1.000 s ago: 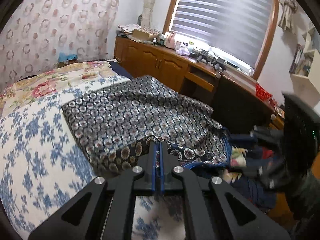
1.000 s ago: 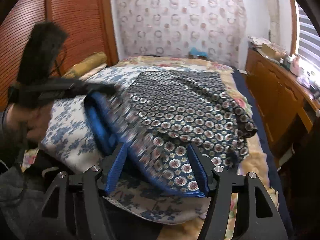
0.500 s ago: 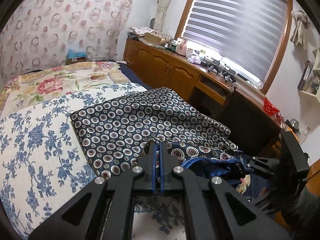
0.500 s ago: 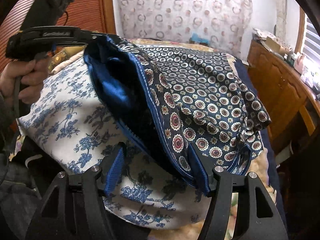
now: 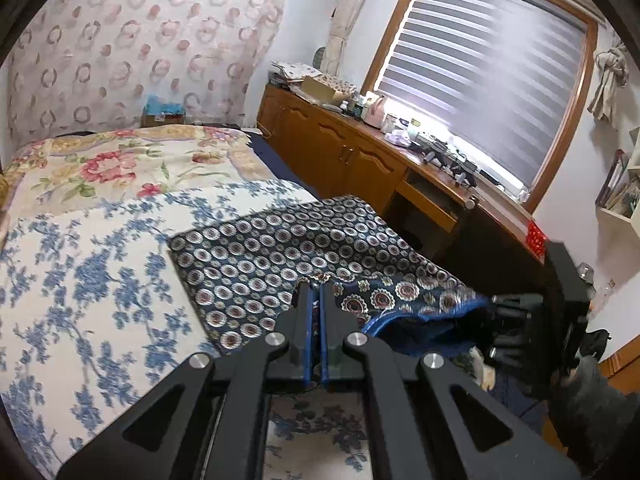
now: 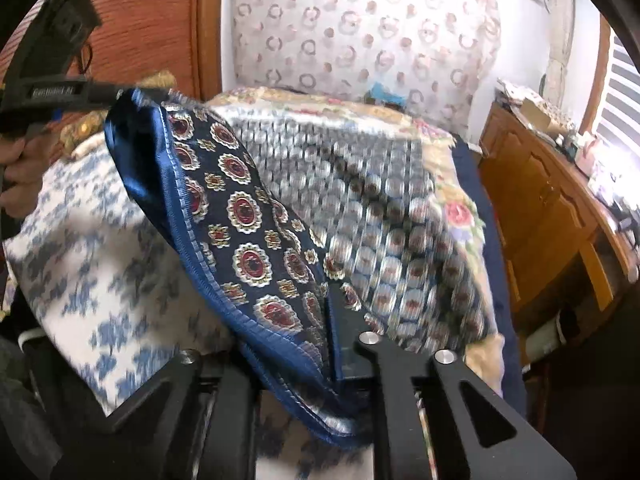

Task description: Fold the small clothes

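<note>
You hold a patterned garment (image 6: 256, 224) of smooth cloth with a glossy, satin-like blue hem. Under your tools, the floral bedcover (image 5: 92, 280) looks like matt cloth. To the right, the wooden cabinet (image 5: 336, 152) looks varnished.

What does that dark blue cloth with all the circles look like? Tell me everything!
The cloth is navy, covered in small silvery rings, with a border of bigger red medallions and a shiny blue hem. It looks silky. Most of it lies on the bed, over a blue-flowered sheet. The left gripper and the right gripper each pinch the near edge, lifting it so the hem sags between them.
</note>
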The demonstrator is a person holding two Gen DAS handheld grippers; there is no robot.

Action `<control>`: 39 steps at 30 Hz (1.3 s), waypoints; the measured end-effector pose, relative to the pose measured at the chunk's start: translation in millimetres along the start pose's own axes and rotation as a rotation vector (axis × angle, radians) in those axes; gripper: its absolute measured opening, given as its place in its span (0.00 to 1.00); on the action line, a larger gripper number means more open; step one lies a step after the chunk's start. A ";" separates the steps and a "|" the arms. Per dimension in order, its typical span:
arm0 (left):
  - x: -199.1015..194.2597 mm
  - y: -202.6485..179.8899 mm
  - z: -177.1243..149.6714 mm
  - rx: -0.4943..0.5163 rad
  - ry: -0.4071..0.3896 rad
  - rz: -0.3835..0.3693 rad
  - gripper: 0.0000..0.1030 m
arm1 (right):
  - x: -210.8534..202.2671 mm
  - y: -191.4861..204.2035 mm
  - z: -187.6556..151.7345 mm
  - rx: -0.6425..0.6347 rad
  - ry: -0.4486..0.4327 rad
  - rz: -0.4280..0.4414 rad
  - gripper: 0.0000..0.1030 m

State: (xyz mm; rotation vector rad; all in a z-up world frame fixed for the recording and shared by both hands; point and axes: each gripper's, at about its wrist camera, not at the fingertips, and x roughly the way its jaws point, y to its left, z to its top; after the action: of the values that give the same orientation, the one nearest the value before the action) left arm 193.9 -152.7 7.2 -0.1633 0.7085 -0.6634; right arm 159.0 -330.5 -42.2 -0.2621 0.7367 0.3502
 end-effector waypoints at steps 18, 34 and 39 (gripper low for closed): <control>5.8 62.0 23.3 0.047 0.046 0.127 0.52 | 78.5 -6.6 111.9 -0.141 -0.081 -0.004 0.04; 86.7 88.8 23.0 0.035 0.217 0.136 0.58 | 140.6 -54.4 159.2 -0.020 -0.013 -0.017 0.39; 100.6 96.9 28.2 0.016 0.218 0.156 0.58 | 127.5 -77.2 167.4 0.018 -0.040 -0.060 0.46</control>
State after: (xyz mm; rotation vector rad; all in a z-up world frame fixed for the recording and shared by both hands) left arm 318.4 -140.7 -61.2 -0.0196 0.9155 -0.5420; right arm 378.9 -314.0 -2.8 -0.2590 0.6910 0.2914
